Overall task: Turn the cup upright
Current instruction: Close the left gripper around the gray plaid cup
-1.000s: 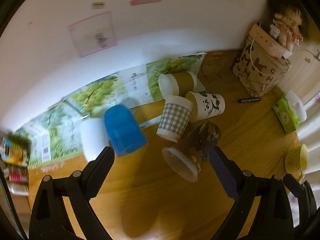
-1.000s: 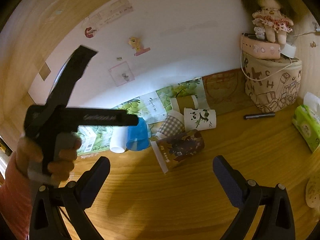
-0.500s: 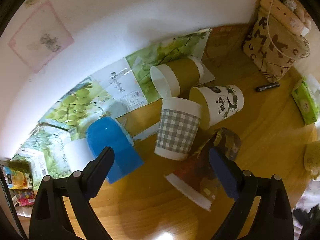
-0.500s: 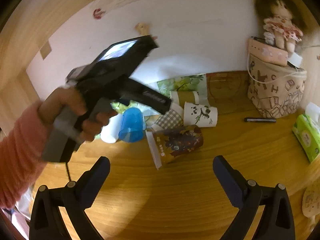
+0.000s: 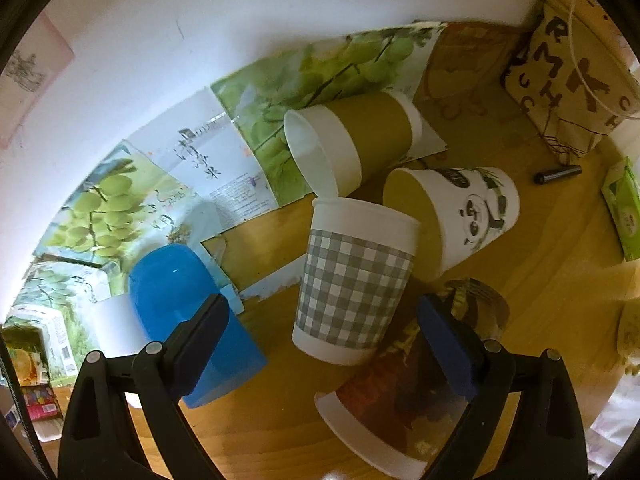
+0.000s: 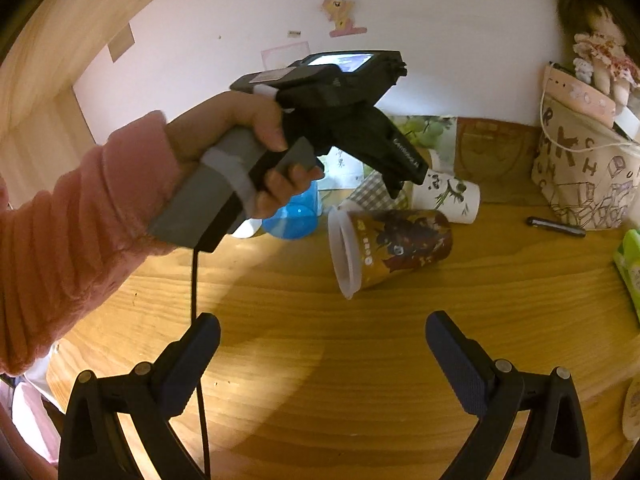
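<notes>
Change: my left gripper [image 5: 320,332] has closed in on the checked cup [image 5: 352,284].
Jaws: both wide, empty.
Meaning: grasp comes next, I judge.

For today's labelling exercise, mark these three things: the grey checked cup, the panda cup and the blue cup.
grey checked cup [image 5: 354,280], left wrist view, on its checked side wall.
panda cup [image 5: 476,216], left wrist view, on the panda print.
blue cup [image 5: 172,284], left wrist view, on its upturned base end.
</notes>
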Available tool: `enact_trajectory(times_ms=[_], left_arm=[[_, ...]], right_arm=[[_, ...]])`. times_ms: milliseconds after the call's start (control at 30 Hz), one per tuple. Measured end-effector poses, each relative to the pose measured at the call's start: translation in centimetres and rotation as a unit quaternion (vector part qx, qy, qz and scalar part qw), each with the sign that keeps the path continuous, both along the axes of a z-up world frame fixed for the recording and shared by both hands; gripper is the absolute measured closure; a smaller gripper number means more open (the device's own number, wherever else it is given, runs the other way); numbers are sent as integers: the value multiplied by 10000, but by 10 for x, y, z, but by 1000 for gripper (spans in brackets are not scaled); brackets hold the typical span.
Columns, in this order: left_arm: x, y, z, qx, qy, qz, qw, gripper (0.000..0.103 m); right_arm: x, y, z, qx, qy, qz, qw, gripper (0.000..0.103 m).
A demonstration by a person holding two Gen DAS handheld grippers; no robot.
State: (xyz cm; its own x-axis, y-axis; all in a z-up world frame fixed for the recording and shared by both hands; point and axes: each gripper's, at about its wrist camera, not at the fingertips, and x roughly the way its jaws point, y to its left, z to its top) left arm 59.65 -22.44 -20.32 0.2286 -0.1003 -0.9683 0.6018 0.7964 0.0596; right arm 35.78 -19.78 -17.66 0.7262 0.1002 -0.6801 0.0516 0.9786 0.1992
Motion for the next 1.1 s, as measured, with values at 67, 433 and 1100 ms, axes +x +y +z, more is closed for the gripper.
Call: enact_trajectory(times_ms=[67, 433, 1100], left_arm=[[3, 1, -5, -15, 103, 46, 9999, 7], [23, 0, -24, -165, 617, 31, 9980, 16], [20, 1, -36, -164, 815, 155, 9964, 37]], right_arm=[[1, 0, -3, 57, 26, -9, 10000, 0], [3, -12, -8, 136, 202, -221, 9995, 0], [14, -17, -10, 63, 237, -306, 9992, 0]])
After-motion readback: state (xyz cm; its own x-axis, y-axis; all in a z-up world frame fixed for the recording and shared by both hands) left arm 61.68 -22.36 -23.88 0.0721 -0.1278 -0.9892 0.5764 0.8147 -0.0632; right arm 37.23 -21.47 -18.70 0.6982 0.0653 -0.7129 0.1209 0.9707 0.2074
